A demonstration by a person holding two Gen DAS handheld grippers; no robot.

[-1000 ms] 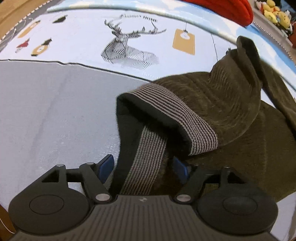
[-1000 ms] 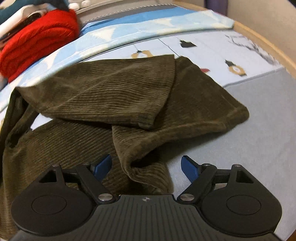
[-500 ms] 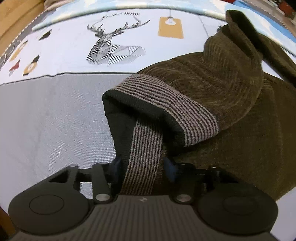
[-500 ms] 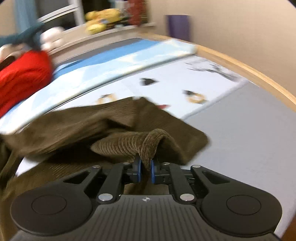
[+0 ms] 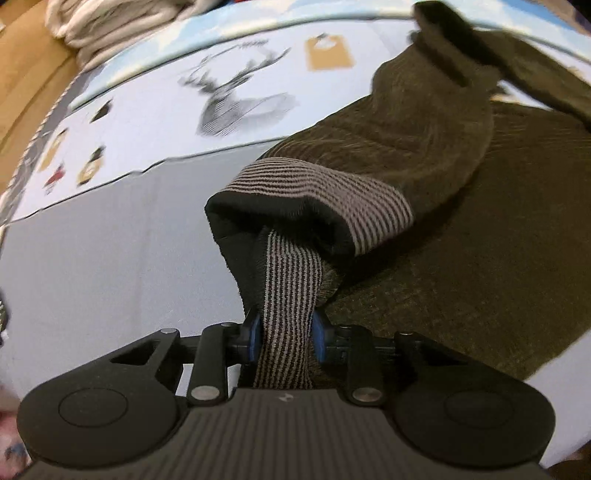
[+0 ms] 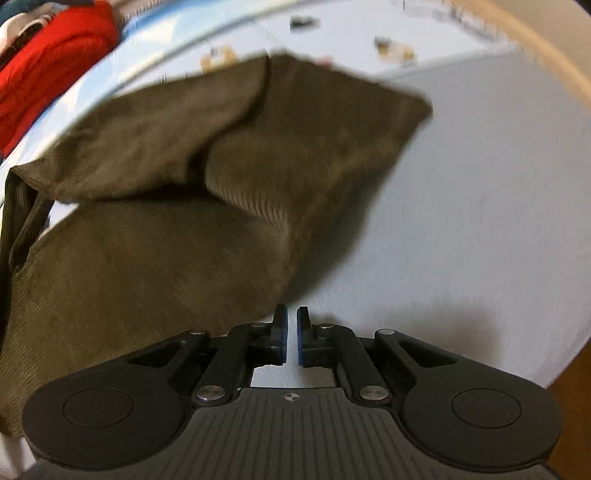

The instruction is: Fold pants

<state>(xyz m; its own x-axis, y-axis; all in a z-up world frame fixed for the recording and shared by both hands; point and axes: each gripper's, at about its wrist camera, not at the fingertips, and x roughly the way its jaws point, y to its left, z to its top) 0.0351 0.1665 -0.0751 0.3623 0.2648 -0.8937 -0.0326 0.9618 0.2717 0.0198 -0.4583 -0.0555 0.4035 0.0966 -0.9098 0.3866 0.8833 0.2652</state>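
Item: olive-brown corduroy pants (image 6: 155,258), lying crumpled on a grey bed sheet (image 6: 461,221) that adjoins a pale printed cover with a line-drawn deer (image 5: 236,99).

Left gripper (image 5: 286,332): blue pads pressed onto the grey-and-black striped elastic waistband (image 5: 291,299). A second ago the fingers stood spread either side of the band; now they pinch it and the band rises taut from the jaws to the open waist. Judgement: the waist end is secured and ready to be drawn flat.

Right gripper (image 6: 291,338): blue pads nearly together with a thin gap, nothing visible between them. Half a second ago it pinched a fold of corduroy; that fold is now out of the jaws, and the cloth edge lies just beside the left finger. Judgement: either a release or a slip, so the leg end needs a fresh grip before folding.

State of garment: the legs are doubled over each other in loose overlapping flaps, not yet aligned; the fold proper is not begun.

Surroundings: a red knitted garment (image 6: 51,62) at the far left in the right view, a pile of pale cloth (image 5: 122,22) at the top in the left view, both well apart from the pants. A wooden bed edge (image 6: 535,55) bounds the sheet.

Obstructions: none on the sheet near the pants; the tangle of the legs is the main hindrance. Both views are motion-blurred.
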